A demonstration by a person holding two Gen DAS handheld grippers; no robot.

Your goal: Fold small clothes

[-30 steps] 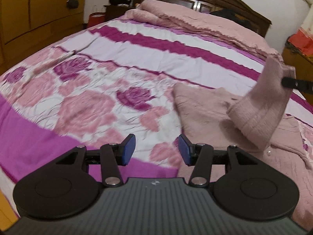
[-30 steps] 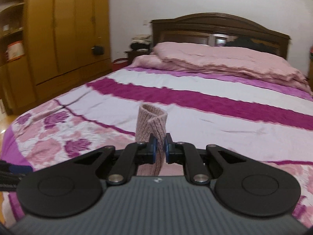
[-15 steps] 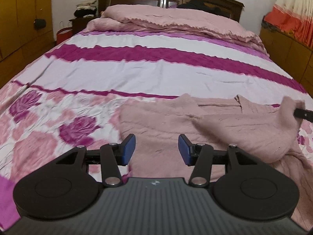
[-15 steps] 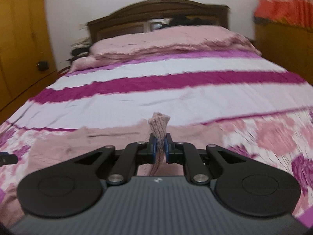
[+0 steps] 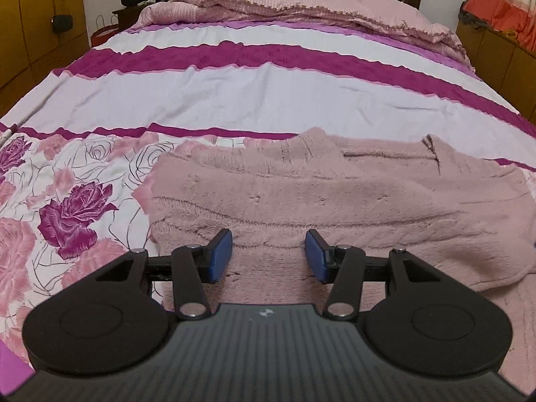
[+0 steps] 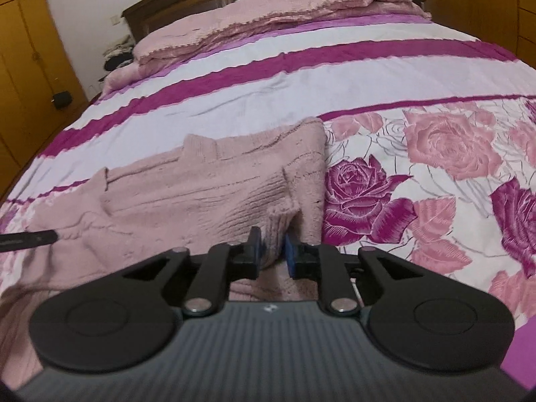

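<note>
A: How are the two tongs posed?

B: Both tilt down toward the bed (image 5: 268, 100). The left tongs (image 5: 268, 256) hover low over the near part of the sweater (image 5: 301, 201), jaws standing apart with nothing between the blue pads (image 5: 221, 256). Only knit shows beyond the gap.

A: And the right?

B: The right tongs (image 6: 272, 251) sit at the sweater's (image 6: 201, 201) right edge. The jaws have just been opening. The ribbed cuff (image 6: 278, 224) of the folded-over sleeve is between the pads; it lies against the left pad, and a slim gap shows before the right one. So it is loosened, not clamped.

A: Where is the sweater?

B: On the bed's near half, spread flat across the flowered band of the cover. In the left view it fills the middle from 9 o'clock to 3 o'clock. In the right view it runs from centre out to 9 o'clock, with a sleeve laid across the body.

A: Counts?

B: One sweater, one bed, one pink quilt (image 5: 301, 3) heaped at 12 o'clock by the headboard. Two tongs. A dark finger of the left one pokes into the right view at 9 o'clock, over the knit. There are wooden wardrobes (image 6: 26, 67) on either side of the bed.
</note>
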